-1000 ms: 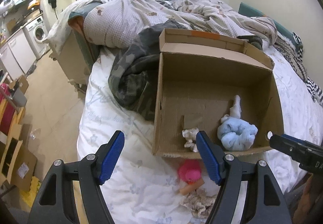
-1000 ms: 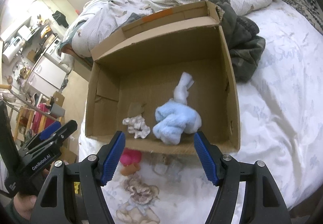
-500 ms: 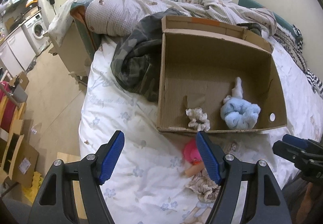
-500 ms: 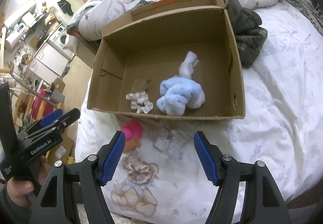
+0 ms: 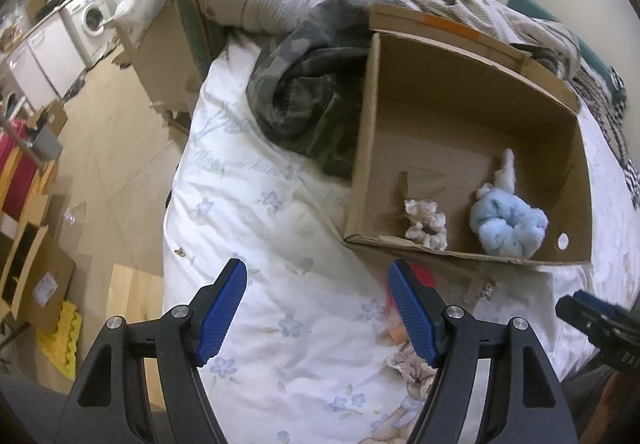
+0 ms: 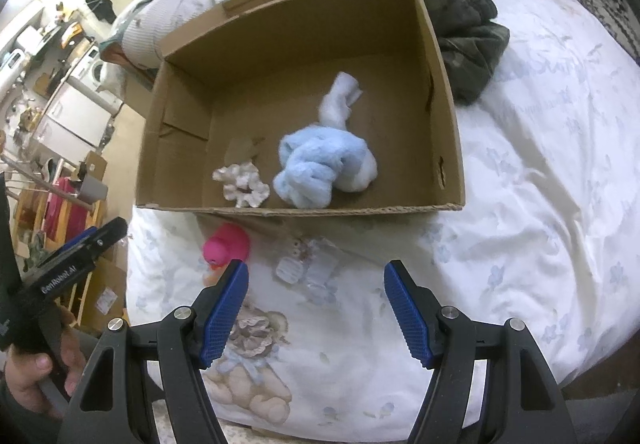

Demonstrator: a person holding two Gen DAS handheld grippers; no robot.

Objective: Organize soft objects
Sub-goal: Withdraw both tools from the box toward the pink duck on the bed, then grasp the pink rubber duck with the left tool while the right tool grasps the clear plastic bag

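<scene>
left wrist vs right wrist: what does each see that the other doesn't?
Left wrist only: the wooden floor beside the bed.

Right wrist only: the whole pink rubber duck, a clear plastic packet, and the hand holding the left gripper.

Both: the brown cardboard box, holding the light-blue fluffy cloth bundle and the cream frilly scrunchie. Both grippers are open and empty.

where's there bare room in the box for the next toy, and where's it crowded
The back half of the box floor is bare, and so is the left part behind the scrunchie. The near wall is crowded: the scrunchie and blue plush lie along it. The sheet before the box holds the pink duck and a clear packet.
</scene>
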